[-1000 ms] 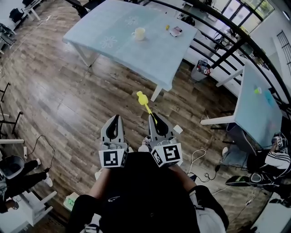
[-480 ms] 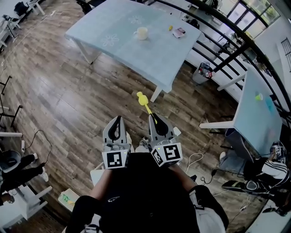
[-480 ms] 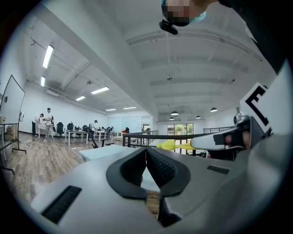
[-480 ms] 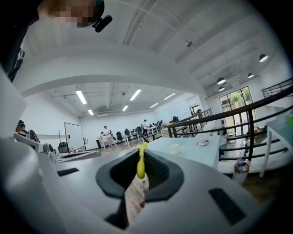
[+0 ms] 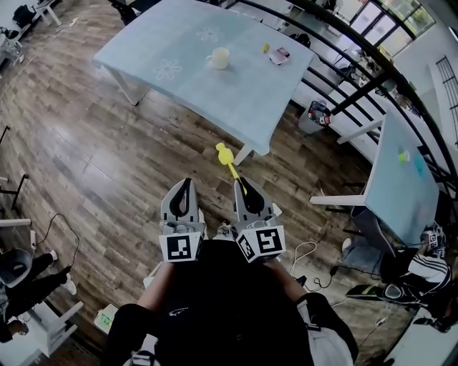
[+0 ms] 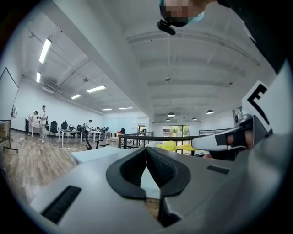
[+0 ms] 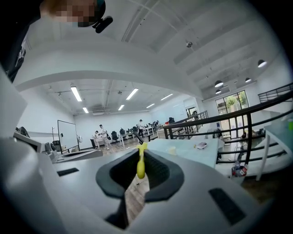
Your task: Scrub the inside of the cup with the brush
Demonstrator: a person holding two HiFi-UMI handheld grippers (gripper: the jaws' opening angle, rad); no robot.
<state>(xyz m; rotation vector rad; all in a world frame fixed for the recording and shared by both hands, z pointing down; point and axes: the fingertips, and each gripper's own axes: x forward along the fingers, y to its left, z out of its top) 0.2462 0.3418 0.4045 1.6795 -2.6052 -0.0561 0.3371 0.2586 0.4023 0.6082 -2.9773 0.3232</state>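
Right gripper (image 5: 242, 186) clamps brush (image 5: 223, 151); cup (image 5: 219, 58), apparently upright, well apart

Bright, even light from ceiling strips (image 6: 96, 88) and windows (image 5: 402, 14) at 1 o'clock; strong fisheye bending, dark corners.

I'm looking down into a big open-plan office or lab hall: wood-plank floor (image 5: 86, 157) running wide, a pale-blue worktop (image 5: 243, 93) standing beside a black railing (image 5: 361, 89), strip lights (image 6: 45, 50) glowing overhead, people (image 7: 101, 135) working among distant desks (image 6: 73, 132).
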